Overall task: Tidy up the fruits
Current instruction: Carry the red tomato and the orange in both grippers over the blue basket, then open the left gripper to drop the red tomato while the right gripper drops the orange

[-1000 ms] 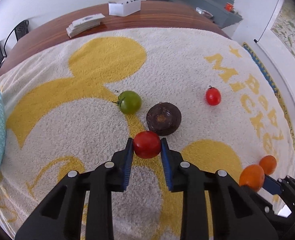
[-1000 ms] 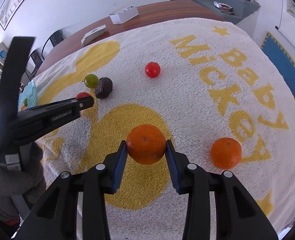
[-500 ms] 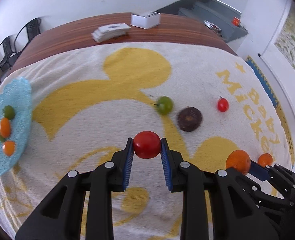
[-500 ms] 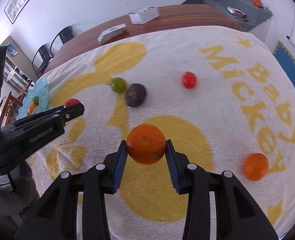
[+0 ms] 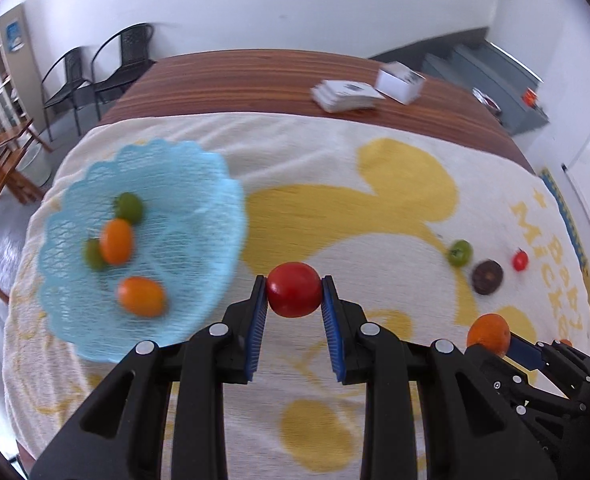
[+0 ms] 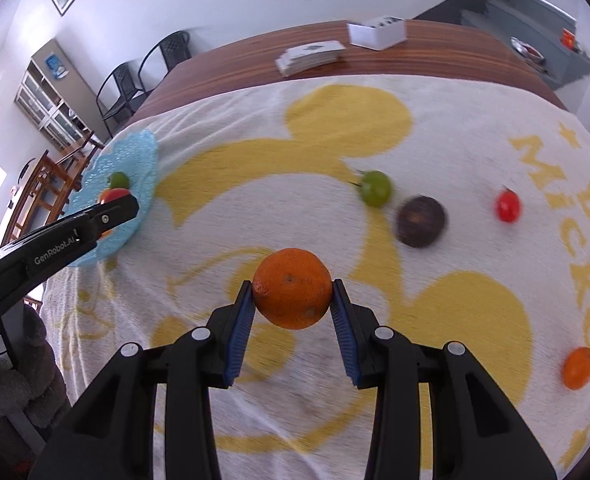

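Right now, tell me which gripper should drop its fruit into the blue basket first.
Left. The left gripper, shut on the red tomato, sits right beside the blue basket. The right gripper, shut on the orange, is much farther from it.

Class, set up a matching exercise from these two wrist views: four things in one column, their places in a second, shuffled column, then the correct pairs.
Things:
1. red tomato
2. large orange
3. dark purple fruit
4. blue basket

Places:
A. loose on the towel
B. between the right gripper pads
C. left part of the towel, holding small fruits
D. between the left gripper pads

Pairs: 1-D, 2-B, 3-A, 4-C
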